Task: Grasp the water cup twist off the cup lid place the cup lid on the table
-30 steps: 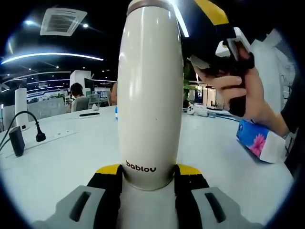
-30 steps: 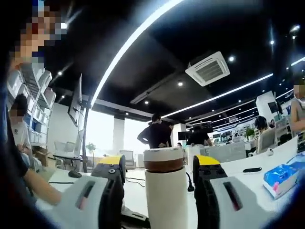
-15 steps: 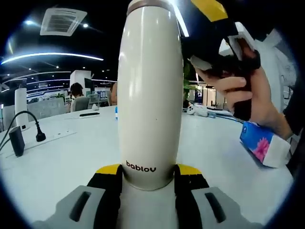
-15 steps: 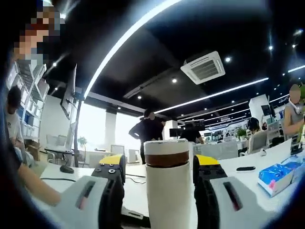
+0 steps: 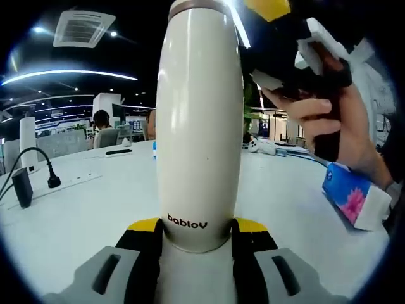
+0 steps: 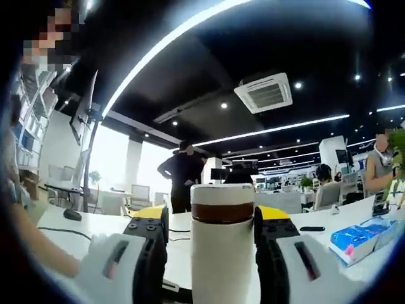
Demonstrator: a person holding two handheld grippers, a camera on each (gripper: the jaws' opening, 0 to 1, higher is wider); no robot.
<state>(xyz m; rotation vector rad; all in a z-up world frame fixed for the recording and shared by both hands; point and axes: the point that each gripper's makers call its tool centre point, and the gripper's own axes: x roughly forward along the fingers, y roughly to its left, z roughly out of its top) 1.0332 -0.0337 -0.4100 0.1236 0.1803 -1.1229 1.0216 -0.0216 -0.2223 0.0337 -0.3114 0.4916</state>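
Note:
A tall cream water cup (image 5: 199,126) marked "bablov" stands upright between the yellow-tipped jaws of my left gripper (image 5: 197,231), which is shut on its base. Its lid (image 5: 199,6) is at the very top of the left gripper view. A hand holds my right gripper (image 5: 278,38) beside the cup's top, at the upper right. In the right gripper view the white lid (image 6: 223,193), above a brown band, sits between the jaws of my right gripper (image 6: 211,218). That gripper is open, with a gap at the left jaw and the right jaw close to the cup.
The white table (image 5: 95,202) spreads all round. A blue tissue pack (image 5: 354,199) lies to the right of the cup, also the tissue pack (image 6: 357,240). A black plug and cable (image 5: 54,182) lie at the left. People stand and sit far behind.
The right gripper has come closer to the cup's top, so the lid looks larger between its jaws. In the left gripper view the hand has shifted slightly up and right. The cup stays still.

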